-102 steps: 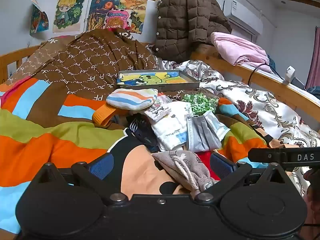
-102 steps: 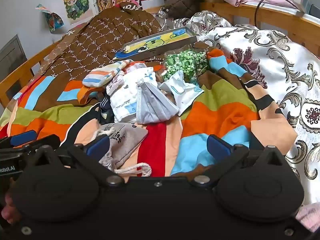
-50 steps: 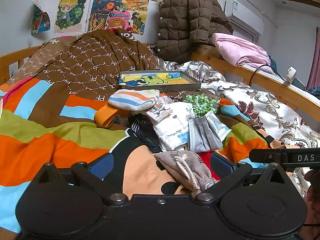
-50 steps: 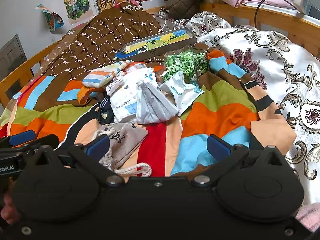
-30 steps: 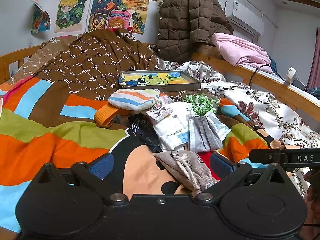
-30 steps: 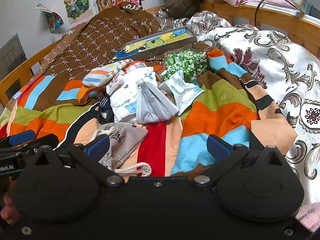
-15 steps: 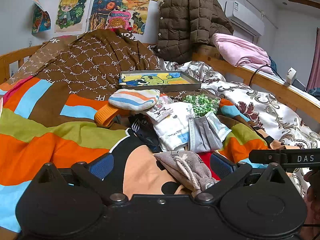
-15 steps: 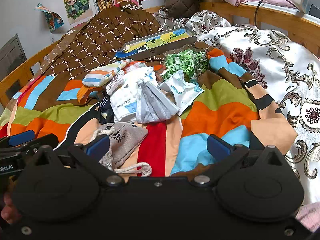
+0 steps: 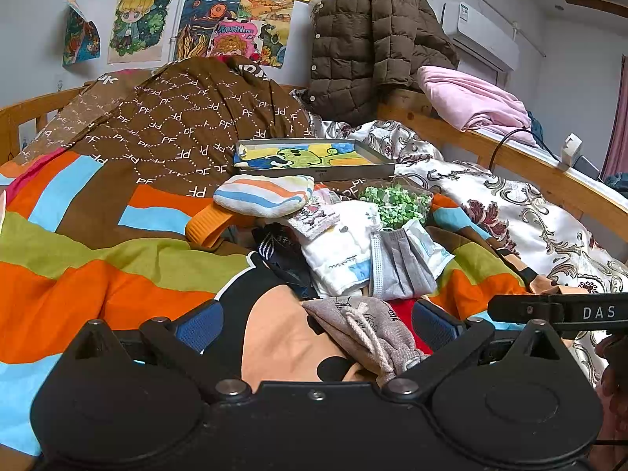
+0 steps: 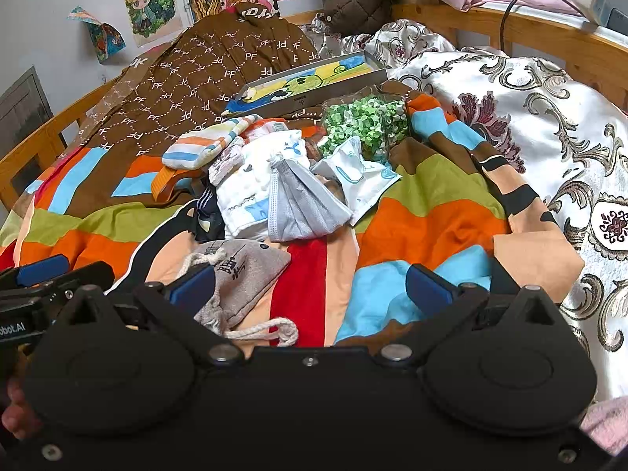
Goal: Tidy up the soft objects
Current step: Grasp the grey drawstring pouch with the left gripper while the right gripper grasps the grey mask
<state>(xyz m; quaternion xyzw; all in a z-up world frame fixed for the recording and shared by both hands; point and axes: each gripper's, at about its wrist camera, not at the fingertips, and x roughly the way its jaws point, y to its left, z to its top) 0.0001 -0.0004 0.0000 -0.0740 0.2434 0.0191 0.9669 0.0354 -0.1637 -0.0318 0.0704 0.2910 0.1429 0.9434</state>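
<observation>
A pile of soft things lies on a striped blanket (image 9: 98, 267): a grey drawstring pouch (image 9: 361, 325) (image 10: 243, 274) nearest me, a grey face mask (image 9: 396, 263) (image 10: 302, 204), a white cloth (image 9: 337, 247) (image 10: 251, 184), a striped pouch (image 9: 259, 194) (image 10: 204, 145), a bag of green bits (image 9: 396, 204) (image 10: 365, 125) and a dark cloth (image 9: 282, 255). My left gripper (image 9: 314, 324) is open, the pouch lying between its fingers. My right gripper (image 10: 310, 286) is open and empty, its left finger (image 10: 192, 286) over the pouch.
A flat box with a cartoon picture (image 9: 310, 157) (image 10: 306, 82) sits behind the pile. A brown patterned cover (image 9: 188, 125) rises at the back left. A white floral quilt (image 10: 549, 125) lies to the right. Wooden bed rails (image 10: 510, 27) border the bed.
</observation>
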